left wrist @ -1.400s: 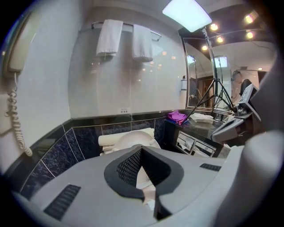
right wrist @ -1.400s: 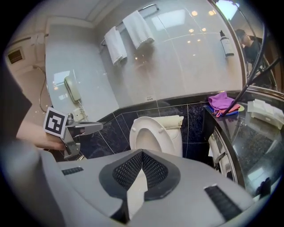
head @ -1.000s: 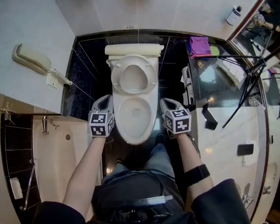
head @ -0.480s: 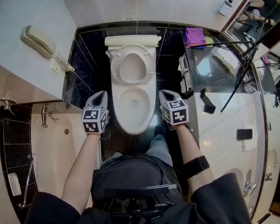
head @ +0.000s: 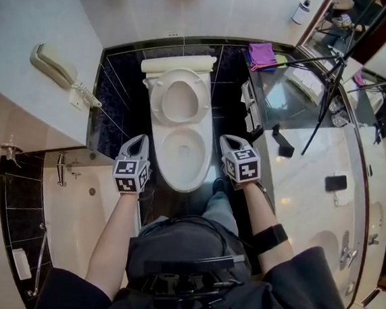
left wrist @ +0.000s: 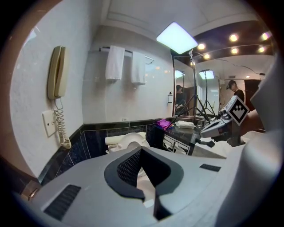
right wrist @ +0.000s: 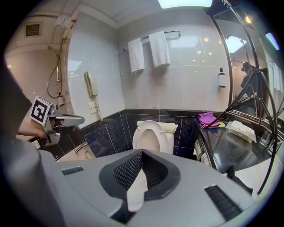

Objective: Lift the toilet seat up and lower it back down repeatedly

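The white toilet (head: 183,149) stands against the black tiled wall. Its seat (head: 180,100) is raised and leans back on the tank; in the right gripper view the upright seat (right wrist: 138,135) faces me, and the left gripper view shows the seat (left wrist: 128,141) partly behind the jaws. My left gripper (head: 142,140) hovers beside the bowl's left rim, shut and holding nothing. Beside the bowl's right rim my right gripper (head: 227,141) is shut and empty too. Neither touches the toilet. The shut left gripper (left wrist: 141,151) and right gripper (right wrist: 142,153) point toward the bowl.
A bathtub (head: 86,201) lies to the left, with a wall phone (head: 55,66) above it. On the right runs a vanity counter (head: 307,168) with a purple cloth (head: 261,55), a tripod (head: 329,82) and a black phone (head: 336,182). Towels (right wrist: 148,48) hang above the toilet.
Both grippers have drawn back a little from the bowl's sides toward the person. The seat stays raised throughout.
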A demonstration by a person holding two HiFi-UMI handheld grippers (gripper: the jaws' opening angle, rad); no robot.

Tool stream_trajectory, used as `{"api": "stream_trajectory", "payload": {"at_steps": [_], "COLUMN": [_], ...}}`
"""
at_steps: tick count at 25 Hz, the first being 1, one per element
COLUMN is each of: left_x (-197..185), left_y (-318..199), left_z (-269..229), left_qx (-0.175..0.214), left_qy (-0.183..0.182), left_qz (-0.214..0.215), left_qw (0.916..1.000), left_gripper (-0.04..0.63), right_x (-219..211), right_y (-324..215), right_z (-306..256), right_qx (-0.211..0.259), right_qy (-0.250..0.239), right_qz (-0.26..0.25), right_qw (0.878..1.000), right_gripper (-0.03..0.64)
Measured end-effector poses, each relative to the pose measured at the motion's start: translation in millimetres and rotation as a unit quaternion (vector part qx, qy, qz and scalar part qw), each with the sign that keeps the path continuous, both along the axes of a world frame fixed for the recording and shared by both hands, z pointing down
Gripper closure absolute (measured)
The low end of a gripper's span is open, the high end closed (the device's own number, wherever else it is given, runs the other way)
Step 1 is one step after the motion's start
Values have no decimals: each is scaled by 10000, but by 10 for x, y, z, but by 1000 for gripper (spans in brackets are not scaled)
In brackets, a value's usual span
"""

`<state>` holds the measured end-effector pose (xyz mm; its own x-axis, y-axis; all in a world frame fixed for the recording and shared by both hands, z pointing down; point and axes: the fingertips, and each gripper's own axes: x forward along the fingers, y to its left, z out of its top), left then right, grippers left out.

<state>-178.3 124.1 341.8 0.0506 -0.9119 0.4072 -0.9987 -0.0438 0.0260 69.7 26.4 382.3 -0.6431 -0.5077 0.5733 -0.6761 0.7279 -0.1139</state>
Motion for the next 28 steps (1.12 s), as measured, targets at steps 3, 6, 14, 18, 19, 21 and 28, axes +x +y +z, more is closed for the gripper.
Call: {"api": "stream_trajectory", "payload": {"at_steps": [3,6,14,18,19,21,28], "left_x": [10,2,19,42,46,50,-3], "left_y": [8,-9,-105,-189,-218,-287,-557], "left_z": [-6,8,81,127,139,163,330], "left_qx": [66,61,-46,-98,-110,-128,-254], "left_qy": [-6,-14,-25,-11,-23,-83,-284], "left_qz": [8,-7,-5,-50,-70,-105,-305], "left_qw": [10000,10000,10000,9999,9999,9998,9988], "left_gripper": [595,595,595,595,595,595,595], "right_x": [-4,-5,-41,-160,-189,-270,-837], "right_y": [20,7,-101,-219,-279,-424,-1048], "right_z": [27,59,105,3,-7,-36,-85], "right_qx": [-18,-35,48,543,677,927,1941], "right_qy": [14,16,168,722,875,1139,2029], "right_qz": [-18,-13,-83,-404,-499,-715,-1848], "right_qw": [10000,10000,9998,9951,9926,9866,9418], "right_gripper": [604,604,604,596,595,595,537]}}
